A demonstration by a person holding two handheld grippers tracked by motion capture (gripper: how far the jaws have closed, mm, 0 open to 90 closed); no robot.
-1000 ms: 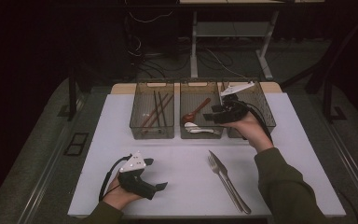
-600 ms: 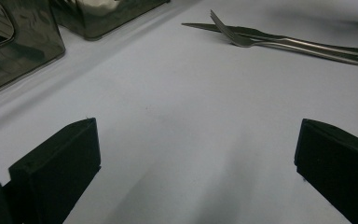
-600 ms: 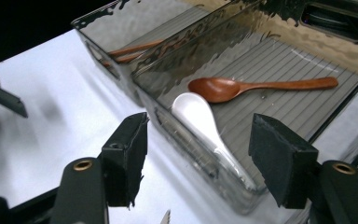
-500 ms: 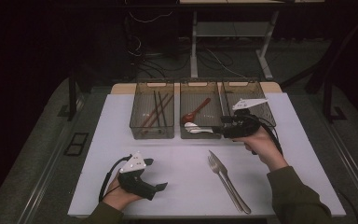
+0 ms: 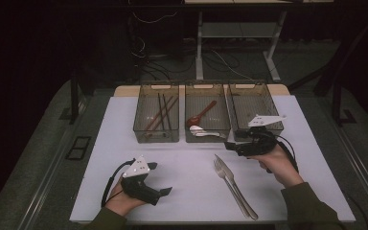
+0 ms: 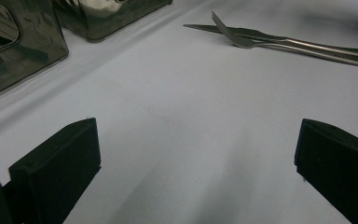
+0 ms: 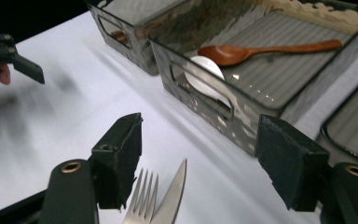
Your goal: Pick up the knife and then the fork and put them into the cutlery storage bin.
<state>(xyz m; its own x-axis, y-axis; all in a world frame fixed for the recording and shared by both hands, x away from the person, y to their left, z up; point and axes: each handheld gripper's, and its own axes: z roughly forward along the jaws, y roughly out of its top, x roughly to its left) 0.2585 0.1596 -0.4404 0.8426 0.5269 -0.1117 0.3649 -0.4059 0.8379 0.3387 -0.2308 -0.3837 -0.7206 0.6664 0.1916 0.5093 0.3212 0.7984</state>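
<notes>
In the high view, the right tongs (image 5: 231, 145) hang open above the white bench (image 5: 96, 163), just beyond the tips of the fork (image 5: 226, 176) and knife (image 5: 237, 188), which lie side by side and touching in front of the three clear bins (image 5: 158, 139); their jaws have just been opening, nothing between them. The left tongs (image 5: 165, 190) rest on the bench, well apart. In the left gripper view, its jaws stand wide and empty, the cutlery far ahead. In the right gripper view, fork tines and knife tip lie below the gap, beside the middle bin holding a wooden spoon (image 7: 265, 49).

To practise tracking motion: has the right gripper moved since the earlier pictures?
Yes. The right gripper has come off the right-hand bin toward the person, down to the fork; its jaws have just been opening, with nothing between them.
</notes>
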